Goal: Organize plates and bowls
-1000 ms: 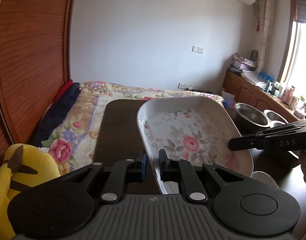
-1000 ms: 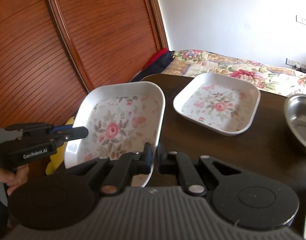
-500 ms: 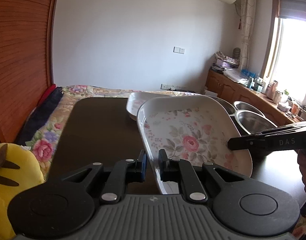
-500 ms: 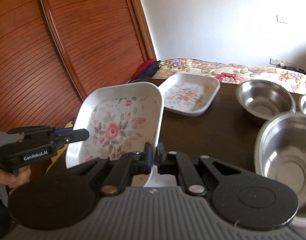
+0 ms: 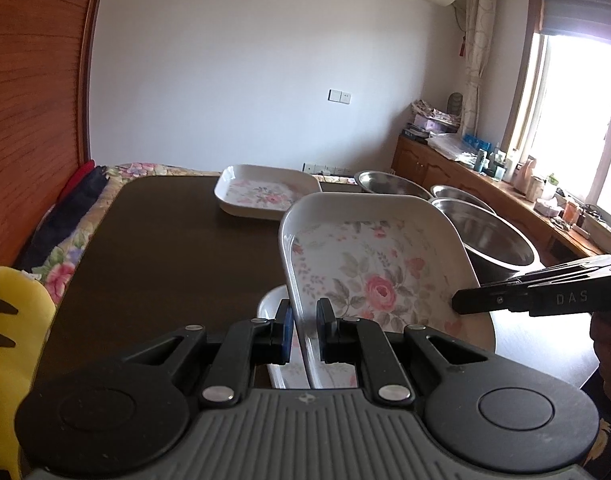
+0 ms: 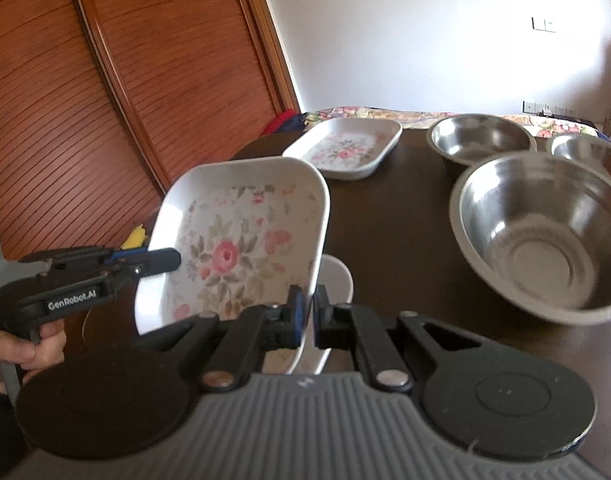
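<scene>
The dark table [image 5: 165, 248] is carrying the largest steel bowl [image 6: 545, 236], two smaller steel bowls [image 6: 479, 138] behind it, and a floral plate [image 6: 345, 148] lying flat at the far side. A second floral plate [image 5: 377, 280] is being held tilted above the table's near edge, over a white dish [image 6: 337, 280]. The left gripper [image 5: 304, 320] is clamping its left rim between nearly closed jaws; the right gripper [image 6: 308, 312] is pinching the opposite rim likewise.
</scene>
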Available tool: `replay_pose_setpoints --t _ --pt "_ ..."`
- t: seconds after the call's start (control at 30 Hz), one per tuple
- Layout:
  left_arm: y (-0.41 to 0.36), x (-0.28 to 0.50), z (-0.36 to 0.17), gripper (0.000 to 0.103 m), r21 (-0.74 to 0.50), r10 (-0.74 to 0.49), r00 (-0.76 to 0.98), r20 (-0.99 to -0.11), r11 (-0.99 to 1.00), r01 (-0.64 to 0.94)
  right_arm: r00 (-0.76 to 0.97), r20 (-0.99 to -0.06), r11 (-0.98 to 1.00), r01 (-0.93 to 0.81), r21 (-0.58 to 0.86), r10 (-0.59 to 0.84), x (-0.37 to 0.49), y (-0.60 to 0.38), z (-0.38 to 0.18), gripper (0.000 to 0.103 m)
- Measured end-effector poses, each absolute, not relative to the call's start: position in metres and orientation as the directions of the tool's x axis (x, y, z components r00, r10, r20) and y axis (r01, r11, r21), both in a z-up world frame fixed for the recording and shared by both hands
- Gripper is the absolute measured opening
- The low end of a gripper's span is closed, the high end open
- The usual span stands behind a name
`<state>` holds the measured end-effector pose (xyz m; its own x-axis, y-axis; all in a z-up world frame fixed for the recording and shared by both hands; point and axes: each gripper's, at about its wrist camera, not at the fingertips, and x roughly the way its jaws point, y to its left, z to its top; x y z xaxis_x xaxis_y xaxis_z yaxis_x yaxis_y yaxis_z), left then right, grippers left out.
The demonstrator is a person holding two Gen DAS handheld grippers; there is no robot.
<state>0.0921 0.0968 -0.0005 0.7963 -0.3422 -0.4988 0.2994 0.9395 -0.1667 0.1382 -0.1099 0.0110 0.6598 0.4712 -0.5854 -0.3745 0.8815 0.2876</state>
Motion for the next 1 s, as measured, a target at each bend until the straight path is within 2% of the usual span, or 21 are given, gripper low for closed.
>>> replay_pose_setpoints --t 1.0 --pt "0.089 0.111 -0.02 0.04 -0.172 -0.301 0.789 -0.535 0.954 0.246 0.647 -0.61 0.888 -0.369 0.275 0.458 0.13 -0.104 0.0 0.008"
